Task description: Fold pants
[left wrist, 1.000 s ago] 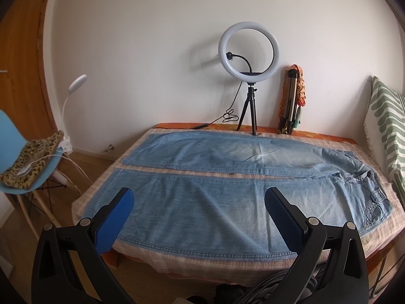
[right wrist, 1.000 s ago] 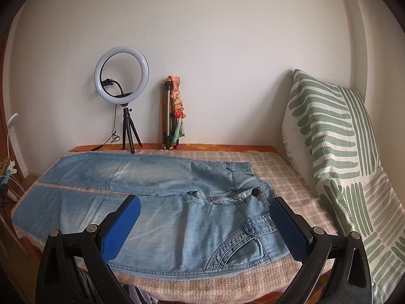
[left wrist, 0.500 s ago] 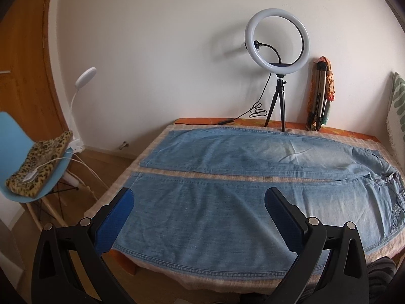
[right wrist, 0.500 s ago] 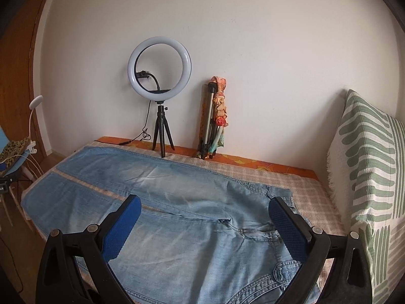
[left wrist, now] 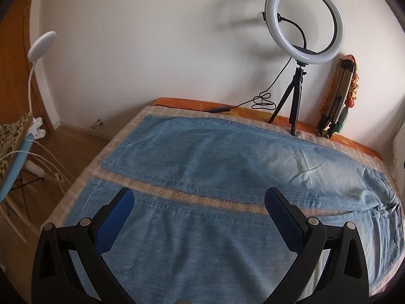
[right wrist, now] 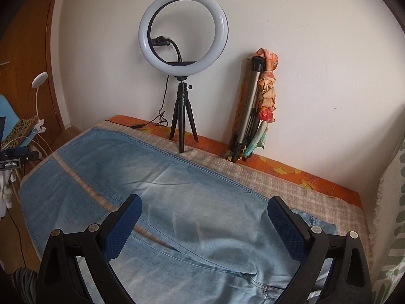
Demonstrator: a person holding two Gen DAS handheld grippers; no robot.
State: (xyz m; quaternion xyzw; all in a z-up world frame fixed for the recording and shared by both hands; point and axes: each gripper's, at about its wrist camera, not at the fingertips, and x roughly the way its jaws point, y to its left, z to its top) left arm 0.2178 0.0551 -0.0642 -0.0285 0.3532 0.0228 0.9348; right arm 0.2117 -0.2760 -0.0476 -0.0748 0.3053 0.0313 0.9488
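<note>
Here both sets of jaws stand spread, holding nothing. Left gripper (left wrist: 197,200) hangs over the near leg; right gripper (right wrist: 203,209) over the far leg near the crotch. Jeans (left wrist: 227,157) lie flat, legs apart, hems toward 9 o'clock. Ring light (right wrist: 182,29) stands at 12, its tripod foot touching the far seam. Risk: lifting denim could drag the foot and tip it.

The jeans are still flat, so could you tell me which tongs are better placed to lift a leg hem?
Left: the left tongs hang open over the near leg of the jeans beside its hem.
</note>
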